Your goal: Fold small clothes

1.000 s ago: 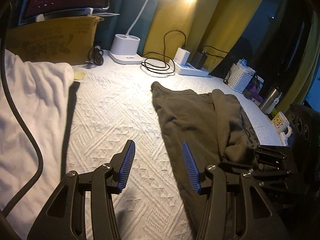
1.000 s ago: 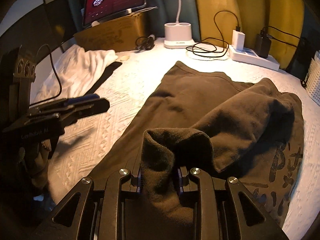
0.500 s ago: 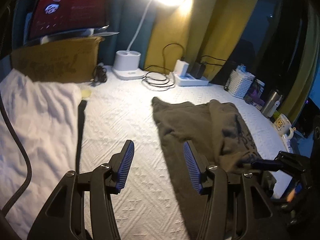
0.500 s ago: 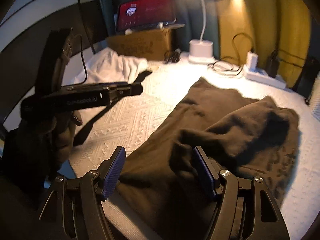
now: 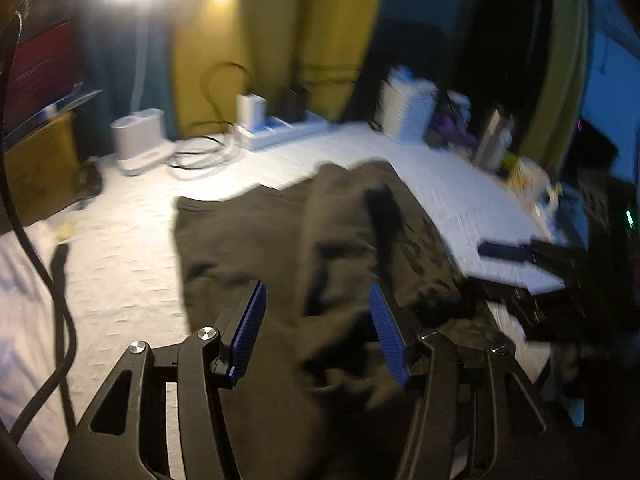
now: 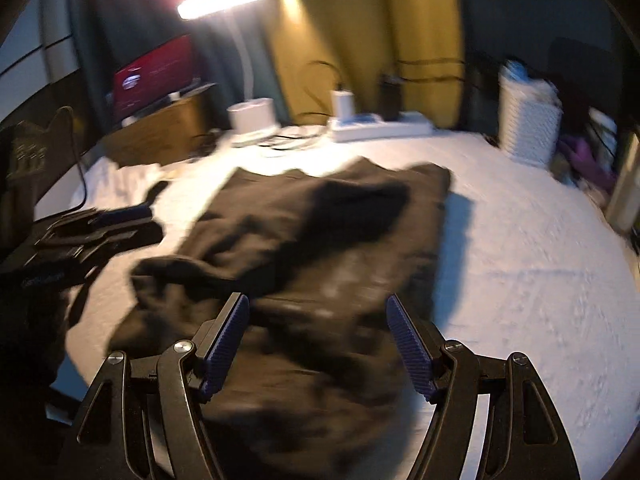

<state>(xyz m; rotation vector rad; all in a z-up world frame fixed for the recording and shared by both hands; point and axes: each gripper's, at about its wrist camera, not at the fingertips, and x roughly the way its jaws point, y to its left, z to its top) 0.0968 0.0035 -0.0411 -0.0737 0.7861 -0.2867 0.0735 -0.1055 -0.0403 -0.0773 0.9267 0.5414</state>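
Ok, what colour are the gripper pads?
Blue, ribbed pads on black fingers. Clearest in the left wrist view; the right gripper matches.

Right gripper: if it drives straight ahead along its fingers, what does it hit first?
Most likely the dark garment: the right gripper is open and angled down at the rumpled cloth lying on the white cover. The frame is blurred, so depth is uncertain.

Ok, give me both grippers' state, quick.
Left gripper: open, holding nothing, above the dark garment.
Right gripper: open, holding nothing, garment lying loose below.
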